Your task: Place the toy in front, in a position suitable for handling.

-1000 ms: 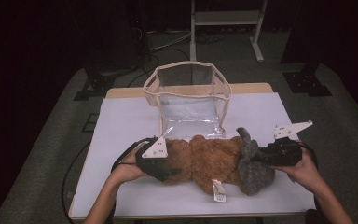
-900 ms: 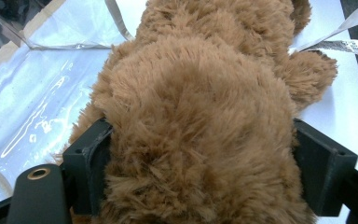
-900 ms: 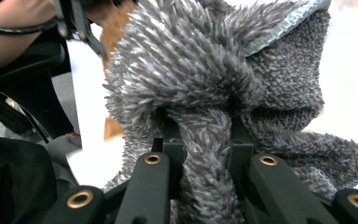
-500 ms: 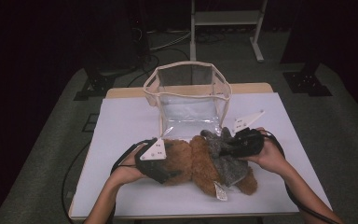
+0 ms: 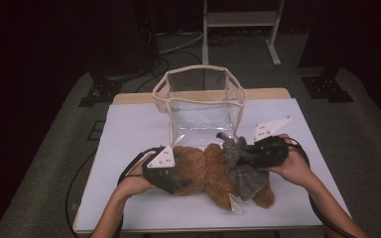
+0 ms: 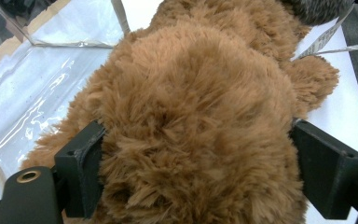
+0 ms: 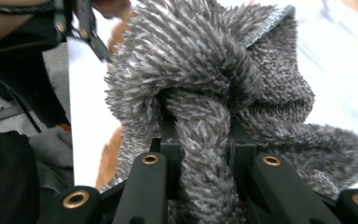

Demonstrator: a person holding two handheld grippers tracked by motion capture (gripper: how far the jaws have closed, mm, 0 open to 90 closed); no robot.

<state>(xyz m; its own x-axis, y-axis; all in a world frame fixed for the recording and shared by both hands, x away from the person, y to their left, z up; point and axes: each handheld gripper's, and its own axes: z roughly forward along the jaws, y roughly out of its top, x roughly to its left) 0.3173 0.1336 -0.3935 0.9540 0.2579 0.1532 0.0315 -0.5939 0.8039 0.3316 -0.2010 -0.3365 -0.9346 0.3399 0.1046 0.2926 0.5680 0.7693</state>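
Observation:
A brown plush toy [image 5: 203, 171] lies on its side on the white table [image 5: 129, 129], with a grey fuzzy knit piece [image 5: 245, 176] draped over its right half. My left gripper [image 5: 173, 179] grips the toy's left end. In the left gripper view the brown fur [image 6: 200, 107] bulges between the jaws of the left gripper [image 6: 196, 172], which have just been closing and press on it from both sides. My right gripper [image 5: 244, 151] is shut on a fold of the grey knit [image 7: 205, 70], pinched between the narrow jaws of the right gripper [image 7: 203, 149].
A clear plastic bag with a cream rim [image 5: 198, 74] stands open just behind the toy at the table's middle back. A white label [image 5: 235, 206] sticks out under the toy near the front. Bare tabletop lies to the left and right.
My right gripper has moved left and a little up with the grey knit, bunching it over the toy's middle. The left hand has stayed in place.

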